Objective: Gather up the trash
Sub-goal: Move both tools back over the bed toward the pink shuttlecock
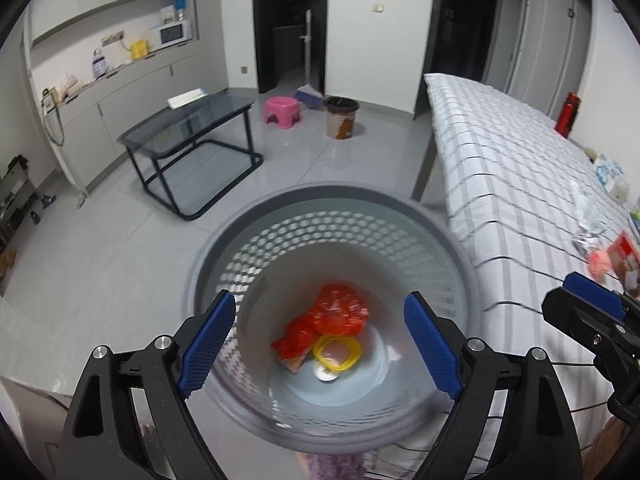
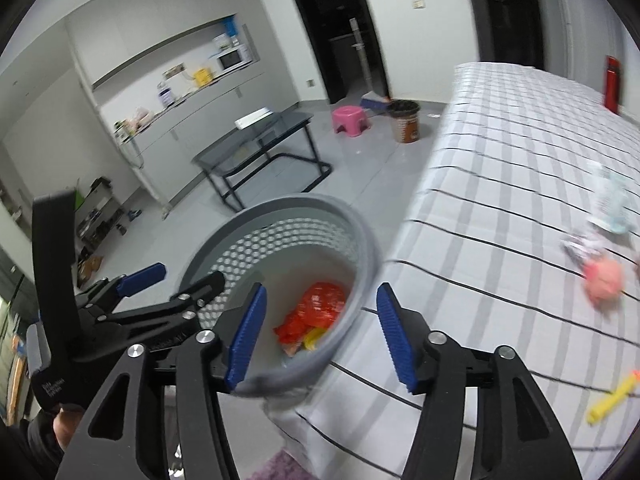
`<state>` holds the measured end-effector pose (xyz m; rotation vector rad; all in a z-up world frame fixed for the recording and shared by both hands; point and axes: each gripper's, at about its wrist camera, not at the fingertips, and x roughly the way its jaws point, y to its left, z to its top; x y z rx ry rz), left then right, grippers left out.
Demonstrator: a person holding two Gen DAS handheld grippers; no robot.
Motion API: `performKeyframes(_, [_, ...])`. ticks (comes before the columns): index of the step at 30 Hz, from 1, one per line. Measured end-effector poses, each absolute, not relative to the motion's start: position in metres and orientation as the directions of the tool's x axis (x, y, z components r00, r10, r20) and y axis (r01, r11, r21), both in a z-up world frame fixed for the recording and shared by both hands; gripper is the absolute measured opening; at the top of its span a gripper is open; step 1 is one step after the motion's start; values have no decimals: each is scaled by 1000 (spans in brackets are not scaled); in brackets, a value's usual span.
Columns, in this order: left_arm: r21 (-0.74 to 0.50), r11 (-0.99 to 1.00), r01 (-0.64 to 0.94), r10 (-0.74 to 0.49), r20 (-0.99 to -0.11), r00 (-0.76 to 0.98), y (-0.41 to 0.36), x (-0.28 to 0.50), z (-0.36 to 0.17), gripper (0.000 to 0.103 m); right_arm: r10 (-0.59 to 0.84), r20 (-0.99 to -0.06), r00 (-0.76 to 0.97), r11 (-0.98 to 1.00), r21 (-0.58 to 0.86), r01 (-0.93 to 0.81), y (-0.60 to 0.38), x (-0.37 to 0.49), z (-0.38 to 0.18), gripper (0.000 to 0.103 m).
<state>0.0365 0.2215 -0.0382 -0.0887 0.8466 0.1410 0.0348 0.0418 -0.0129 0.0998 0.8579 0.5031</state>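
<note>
Two hand-held grippers hover over a grey perforated waste basket point(image 1: 452, 264) that stands on the floor just beside a bed point(image 1: 500, 152) with a white-and-grey checked cover. From the left wrist camera, the left hand-held gripper point(image 1: 320, 344) has its blue pads spread wide, with nothing between them; the basket's open mouth shows in the gap. At the bottom of the basket lie a crumpled red wrapper point(image 1: 336, 312), a yellow ring point(image 1: 338, 354) and a small silvery disc point(image 1: 326, 372), all touching or overlapping. The right hand-held gripper point(image 2: 320, 336) is also spread apart and empty, with the basket's rim and the bed's edge between its fingers. On the bed, well apart from the basket, more rubbish lies scattered: a pink crumpled lump point(image 2: 604, 280), a yellow tube-like piece point(image 2: 612, 396) and some pale crumpled wrapping point(image 2: 612, 200). Across the room stand a dark glass surface point(image 1: 192, 128), a pink stool point(image 1: 282, 110) and a brown bin point(image 1: 340, 118).
</note>
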Motion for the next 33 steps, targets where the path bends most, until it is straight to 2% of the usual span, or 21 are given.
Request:
performKeyframes(12, [-57, 998, 18, -53, -695, 717, 119, 32, -9, 91, 240, -704, 669, 969, 213, -123, -103, -19, -5, 62])
performKeyframes(18, [-49, 993, 109, -112, -698, 707, 64, 37, -9, 91, 128, -689, 713, 981, 196, 13, -166, -41, -2, 62])
performKeyframes(33, [-17, 962, 274, -207, -700, 684, -14, 31, -13, 91, 22, -662, 749, 958, 230, 174, -237, -73, -3, 62])
